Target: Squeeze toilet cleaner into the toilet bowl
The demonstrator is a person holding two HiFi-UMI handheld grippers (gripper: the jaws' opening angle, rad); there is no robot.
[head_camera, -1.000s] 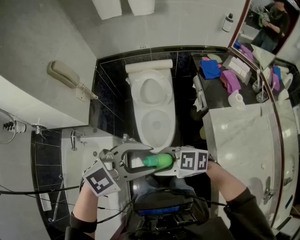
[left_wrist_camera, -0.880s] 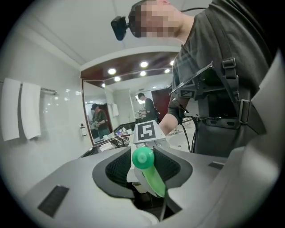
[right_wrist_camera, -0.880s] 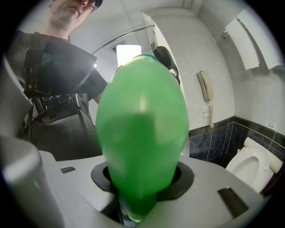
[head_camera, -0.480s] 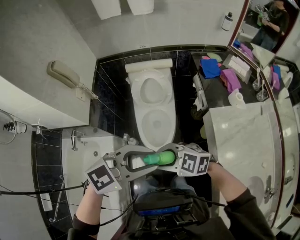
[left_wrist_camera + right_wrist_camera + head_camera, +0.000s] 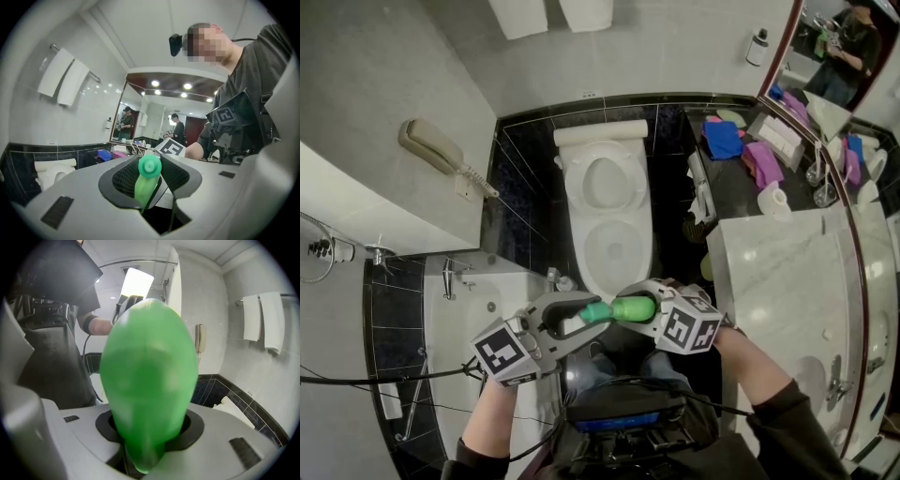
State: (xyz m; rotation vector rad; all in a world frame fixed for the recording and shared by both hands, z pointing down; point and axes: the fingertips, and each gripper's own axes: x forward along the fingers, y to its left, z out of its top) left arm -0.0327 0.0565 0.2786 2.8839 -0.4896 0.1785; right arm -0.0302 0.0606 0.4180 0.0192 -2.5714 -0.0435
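Note:
A green toilet cleaner bottle (image 5: 630, 307) lies level between my two grippers, just short of the front rim of the white toilet bowl (image 5: 614, 246), whose lid is up. My right gripper (image 5: 642, 308) is shut on the bottle's body, which fills the right gripper view (image 5: 149, 376). My left gripper (image 5: 584, 315) has just been closing and now grips the bottle's cap end (image 5: 149, 167), its dark pads (image 5: 123, 180) pressing from both sides. The bottle's tip points at the left gripper's camera.
A wall phone (image 5: 441, 155) hangs at the left. A marble counter (image 5: 787, 272) with a sink stands at the right. A black shelf (image 5: 727, 178) beside the toilet holds cloths and a paper roll (image 5: 773, 199). The bath edge (image 5: 459, 309) is at the lower left.
Both grippers and the bottle have shifted slightly toward the toilet. The left gripper has rolled and its jaws have narrowed from a wide stance onto the bottle's cap end.

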